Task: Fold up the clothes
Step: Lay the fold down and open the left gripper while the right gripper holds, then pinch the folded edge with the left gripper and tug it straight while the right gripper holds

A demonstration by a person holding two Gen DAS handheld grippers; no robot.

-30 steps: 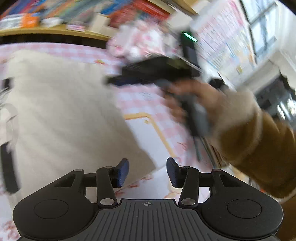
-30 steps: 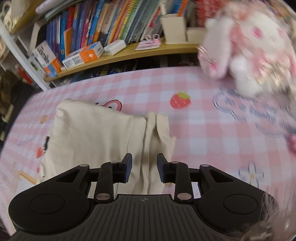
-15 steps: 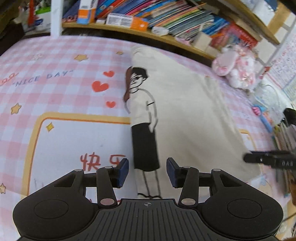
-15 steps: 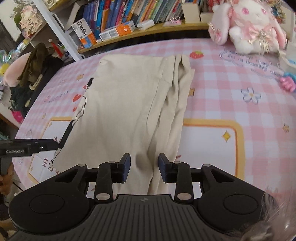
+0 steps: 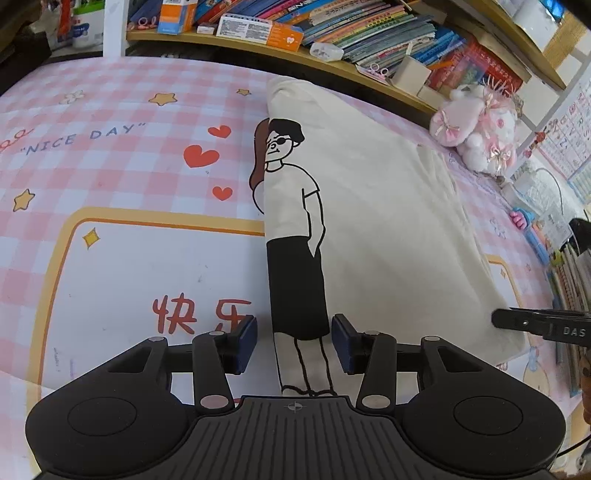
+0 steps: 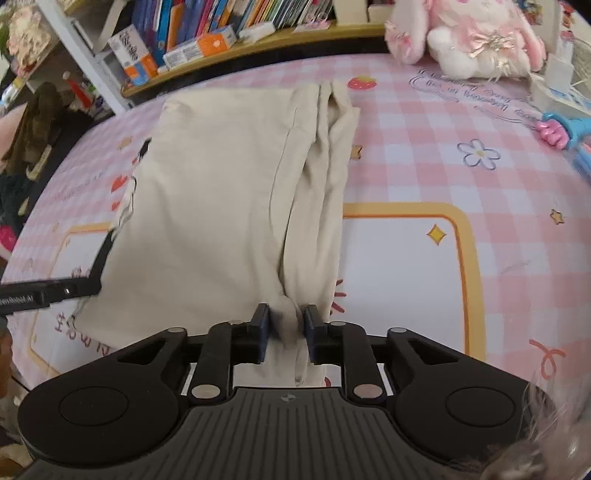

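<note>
On the left of the desk (image 5: 110, 177), under its pink checked cloth printed with hearts, stars and the words "NICE DAY", nothing lies on the surface but the print itself. Next comes the cream cotton T-shirt (image 5: 388, 221), folded lengthwise into a long strip that runs from the near edge toward the wooden bookshelf (image 5: 258, 48) at the back. Its left fold line cuts through a drawn cartoon figure (image 5: 295, 236) in a white top and black skirt. The left tool (image 5: 294, 341) hovers over the near end of that fold edge, its blue pads released and standing apart, with the printed legs of the figure between them but untouched. Further right, the right tool (image 6: 286, 330) has just been closing, and its pads are clenched on a bunched ridge of the shirt's right-hand folded layers at the near hem. Beyond the shirt, at the far right corner of the desk, sits a pink and white plush rabbit (image 6: 469, 33).
</note>
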